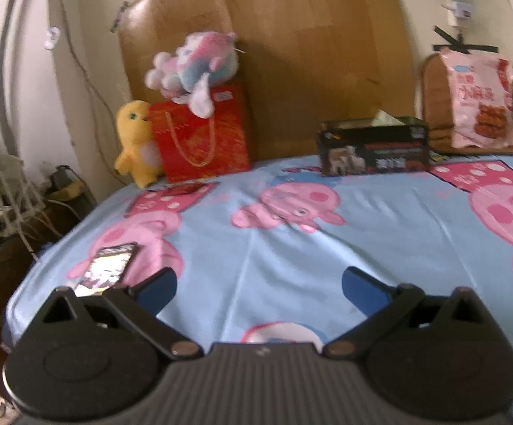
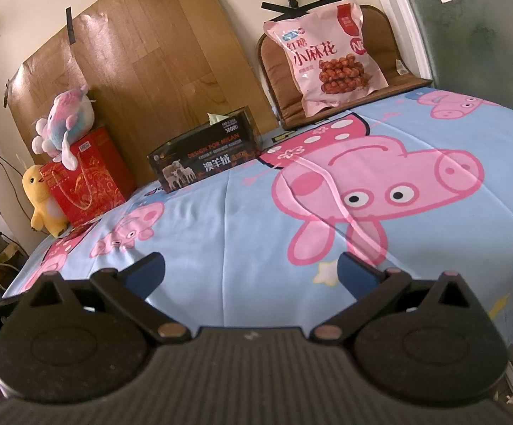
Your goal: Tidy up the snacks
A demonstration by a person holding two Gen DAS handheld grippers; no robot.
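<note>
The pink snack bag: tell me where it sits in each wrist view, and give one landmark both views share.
Left wrist view: the pink snack bag is far right, near the top, leaning against a brown cushion, blurred.
Right wrist view: the bag is upper centre-right, upright against the same cushion.
Shared landmark: the black tissue box on the bed, to the left of the bag in both views.

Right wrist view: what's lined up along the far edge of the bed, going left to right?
Yellow plush chick → red gift bag → black tissue box → pink snack bag, leaning on a brown seat cushion.
</note>
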